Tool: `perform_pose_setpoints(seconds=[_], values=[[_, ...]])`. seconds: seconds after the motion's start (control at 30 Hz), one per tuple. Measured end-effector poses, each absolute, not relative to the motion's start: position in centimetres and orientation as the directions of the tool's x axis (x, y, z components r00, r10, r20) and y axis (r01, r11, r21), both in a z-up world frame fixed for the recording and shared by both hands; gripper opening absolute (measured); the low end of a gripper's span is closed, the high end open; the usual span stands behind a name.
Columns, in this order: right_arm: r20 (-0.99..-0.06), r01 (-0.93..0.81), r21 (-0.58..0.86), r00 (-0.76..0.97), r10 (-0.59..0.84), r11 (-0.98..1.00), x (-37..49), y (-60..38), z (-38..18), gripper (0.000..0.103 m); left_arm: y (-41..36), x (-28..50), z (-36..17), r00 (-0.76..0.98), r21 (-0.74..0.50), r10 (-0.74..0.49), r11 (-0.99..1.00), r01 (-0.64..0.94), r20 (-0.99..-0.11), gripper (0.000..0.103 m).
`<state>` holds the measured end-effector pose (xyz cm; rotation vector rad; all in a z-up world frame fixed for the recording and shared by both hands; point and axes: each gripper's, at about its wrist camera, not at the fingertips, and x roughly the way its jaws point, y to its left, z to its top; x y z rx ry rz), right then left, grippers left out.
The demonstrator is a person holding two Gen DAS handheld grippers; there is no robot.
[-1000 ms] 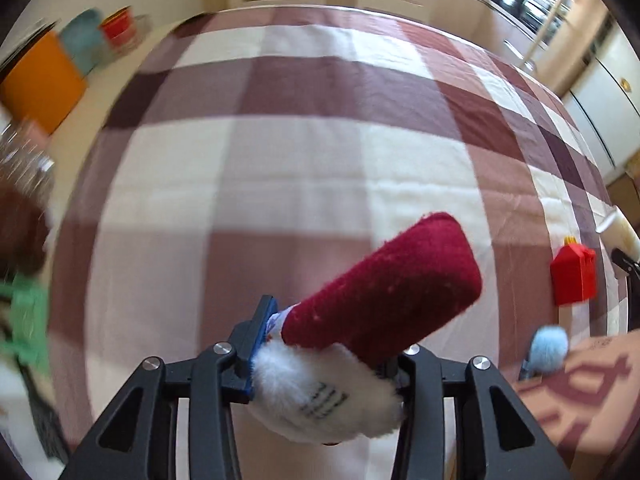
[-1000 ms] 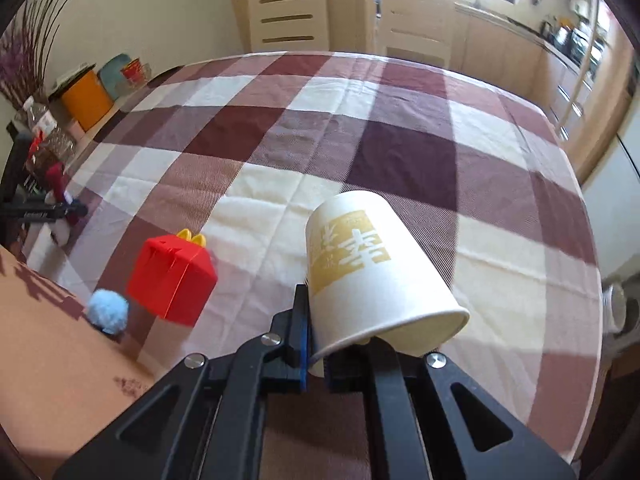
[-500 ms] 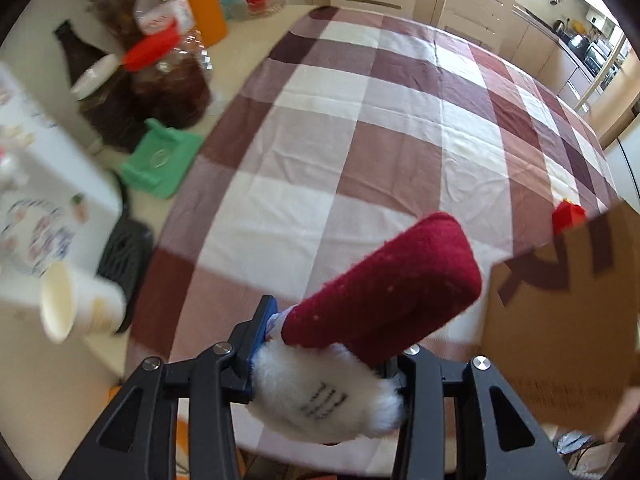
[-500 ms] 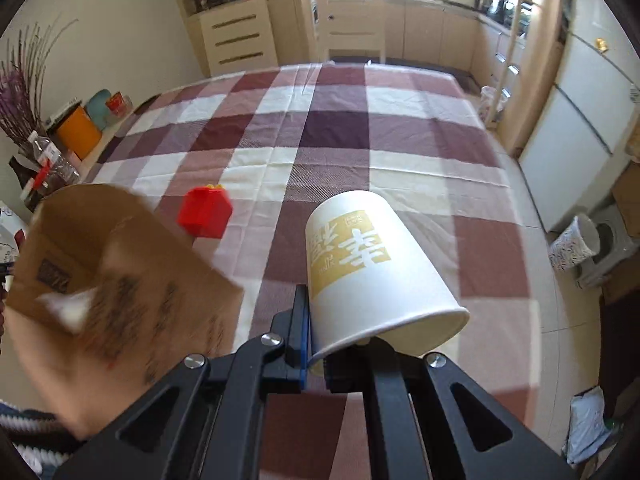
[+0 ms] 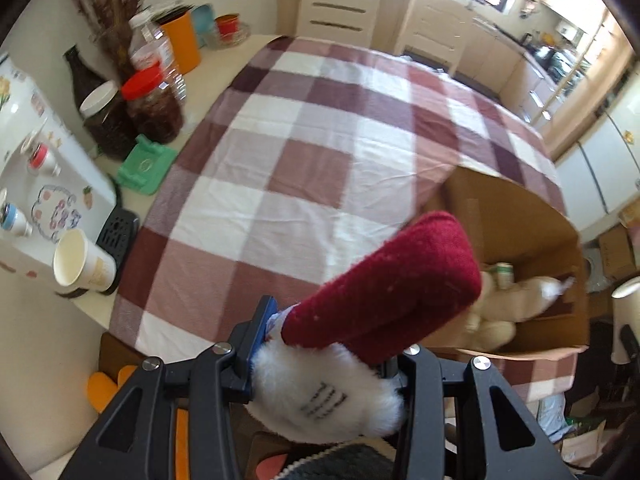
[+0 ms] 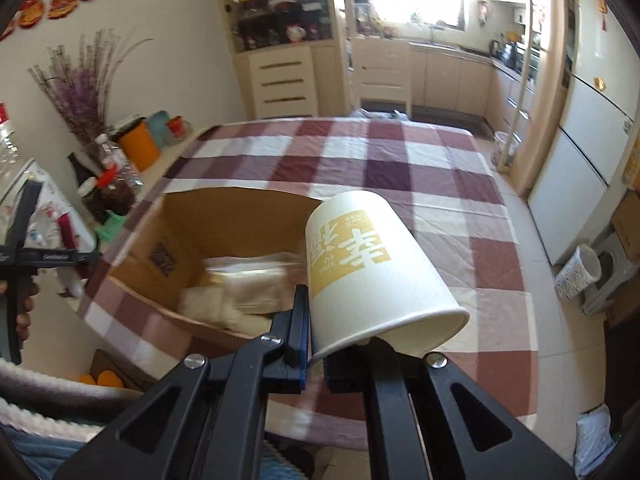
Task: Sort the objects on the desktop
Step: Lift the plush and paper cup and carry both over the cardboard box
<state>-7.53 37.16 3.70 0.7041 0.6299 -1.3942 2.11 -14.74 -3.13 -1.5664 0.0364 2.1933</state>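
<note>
Now the plush toy [image 5: 360,320] sits clamped between the left fingers [image 5: 262,332].

Maroon-and-white checked tablecloth [image 5: 320,152]; white cup [image 6: 372,276] (gold print), brown box [image 6: 224,220]

box [image 6: 188,220] on table's near edge | jars [image 5: 148,104] left of tablecloth [image 5: 320,152] | cabinets [image 6: 280,80] behind table

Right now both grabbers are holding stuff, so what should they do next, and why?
Probably carry the paper cup over the open cardboard box and let go. The right gripper pinches the cup's rim just beside the box, which already holds soft pale things. The left gripper grips a red and white plush toy, which could follow.
</note>
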Motion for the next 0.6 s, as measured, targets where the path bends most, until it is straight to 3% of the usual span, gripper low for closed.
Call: perform_pose_setpoints(seconds=[0.6], values=[[-0.606,0.978,-0.058,0.126,-0.785,0.201,0.9,38.1,9.1,0.006,-7.3,5.7,5.6,-0.369,-0.159,0.397,-0.832,-0.532,-0.841,0.043]])
